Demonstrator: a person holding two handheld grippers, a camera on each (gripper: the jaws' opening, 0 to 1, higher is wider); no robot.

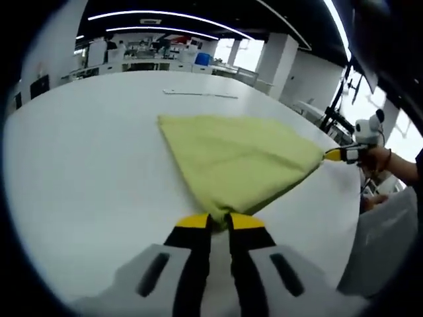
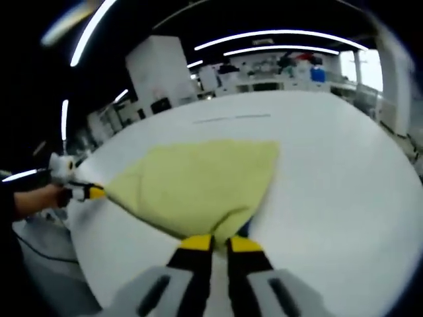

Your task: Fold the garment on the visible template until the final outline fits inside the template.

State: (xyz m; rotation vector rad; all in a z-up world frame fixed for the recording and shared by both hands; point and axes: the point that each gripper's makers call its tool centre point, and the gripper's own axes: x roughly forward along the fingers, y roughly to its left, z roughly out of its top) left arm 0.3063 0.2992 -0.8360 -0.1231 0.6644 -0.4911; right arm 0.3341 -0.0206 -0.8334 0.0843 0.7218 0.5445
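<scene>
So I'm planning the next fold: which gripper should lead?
Neither clearly: left gripper and right gripper each pinch a near corner of the yellow cloth, jaws shut, so they'd likely move together.

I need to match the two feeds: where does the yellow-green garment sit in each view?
Left gripper view: garment at centre, one corner pinched in this tool, another by the other tool at right.
Right gripper view: garment left of centre, above this tool.
Shared landmark: white table.

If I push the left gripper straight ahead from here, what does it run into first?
The yellow cloth it already pinches: the left gripper would bunch that cloth forward over the white table. Nothing else seems to lie ahead.
</scene>
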